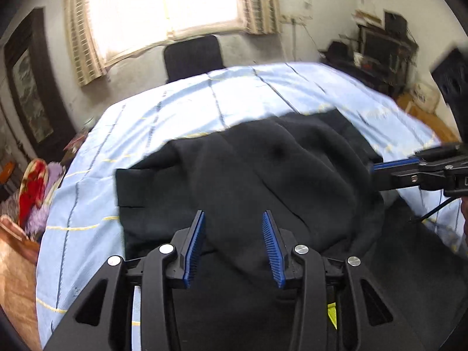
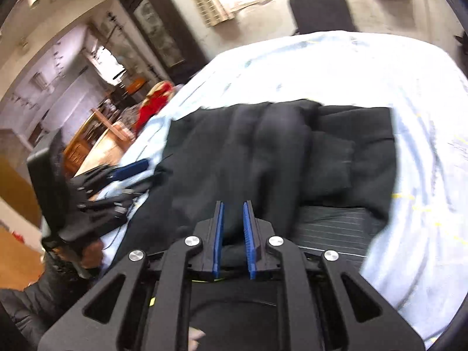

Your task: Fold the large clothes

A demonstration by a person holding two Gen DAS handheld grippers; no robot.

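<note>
A large black garment (image 1: pixel 257 175) lies bunched on a light blue striped sheet (image 1: pixel 163 117); it also shows in the right wrist view (image 2: pixel 263 152), with a pinstriped lining (image 2: pixel 330 228) exposed near its front right. My left gripper (image 1: pixel 233 219) is open and empty, hovering over the garment's near edge. My right gripper (image 2: pixel 233 207) has its jaws a narrow gap apart with nothing between them, above the garment. The right gripper shows at the right edge of the left wrist view (image 1: pixel 377 168), and the left gripper shows blurred at the left of the right wrist view (image 2: pixel 128 169).
A black chair (image 1: pixel 193 55) stands behind the far side of the table under a bright window. Red and purple cloth (image 1: pixel 35 193) lies off the left edge. Dark shelving with clutter (image 1: pixel 380 49) stands at the back right. A wooden surface (image 2: pixel 99 143) lies to the left.
</note>
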